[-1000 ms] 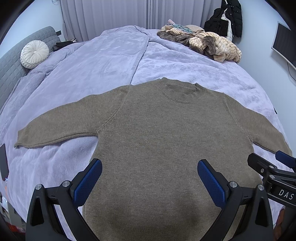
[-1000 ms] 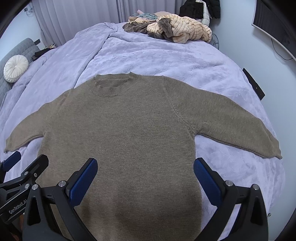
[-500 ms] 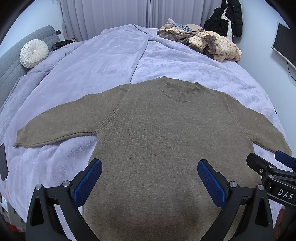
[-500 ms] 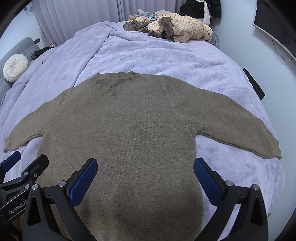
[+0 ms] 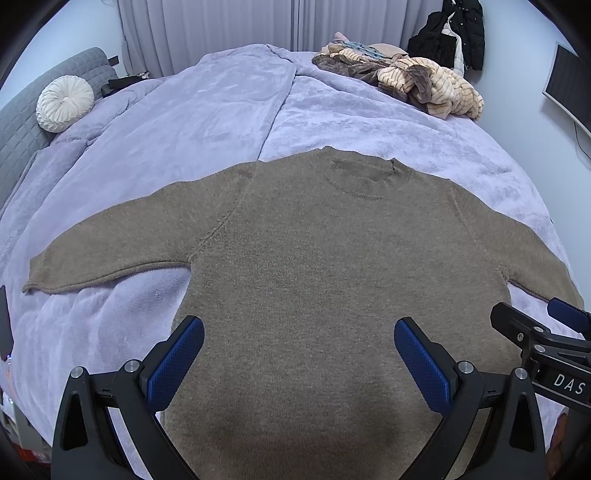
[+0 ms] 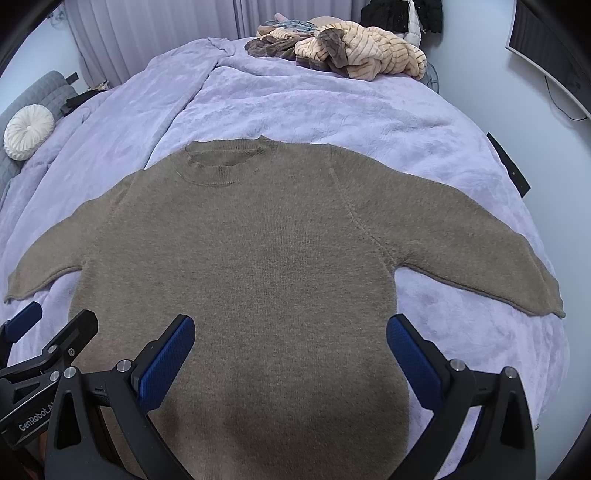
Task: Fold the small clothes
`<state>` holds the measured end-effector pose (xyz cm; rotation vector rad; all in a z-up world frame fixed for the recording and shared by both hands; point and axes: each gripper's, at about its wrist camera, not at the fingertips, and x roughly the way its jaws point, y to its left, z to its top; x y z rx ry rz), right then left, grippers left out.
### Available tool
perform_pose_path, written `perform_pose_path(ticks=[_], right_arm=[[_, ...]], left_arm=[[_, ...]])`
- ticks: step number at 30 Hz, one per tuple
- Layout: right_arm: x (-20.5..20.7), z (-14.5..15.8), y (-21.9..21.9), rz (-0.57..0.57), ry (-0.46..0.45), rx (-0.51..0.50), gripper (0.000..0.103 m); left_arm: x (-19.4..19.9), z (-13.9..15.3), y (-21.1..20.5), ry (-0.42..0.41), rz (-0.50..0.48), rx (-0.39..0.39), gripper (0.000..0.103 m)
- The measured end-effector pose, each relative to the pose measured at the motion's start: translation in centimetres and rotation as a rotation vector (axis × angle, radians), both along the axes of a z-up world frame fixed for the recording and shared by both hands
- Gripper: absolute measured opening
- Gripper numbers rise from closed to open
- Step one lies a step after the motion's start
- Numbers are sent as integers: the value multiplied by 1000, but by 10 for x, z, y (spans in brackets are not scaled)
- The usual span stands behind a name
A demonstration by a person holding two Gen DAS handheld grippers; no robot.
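With the brown sweater [image 5: 332,266] lying flat on the bed [image 5: 184,122], sleeves out, both the left tool [image 5: 299,354] and right tool [image 6: 290,350] hover spread and empty, probably best pinching each sleeve cuff first.

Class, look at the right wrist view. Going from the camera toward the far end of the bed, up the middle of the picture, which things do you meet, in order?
Right gripper with open jaws → brown sweater lying flat → bare lavender blanket → heap of clothes → curtains.
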<state>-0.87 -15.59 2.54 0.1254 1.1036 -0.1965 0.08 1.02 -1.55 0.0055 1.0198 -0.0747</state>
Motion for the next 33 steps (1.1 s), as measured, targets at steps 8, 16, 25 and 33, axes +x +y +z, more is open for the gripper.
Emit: perform_pose_path(ticks=[8,16,25,33], right_arm=[[11,-6,1,-3,23,-10,103],[25,-14,6,-2,49,-16,103],[42,-25,9,-7,69,-1,103],[52,-34,23,8,92,25,103]], left_arm=[[10,-8,1,22,-3,-6,103],[24,-17,3,49,-4,-13,103],[42,-33,19,88,13,-39,103],[52,-42,49,106,54,-72,103]])
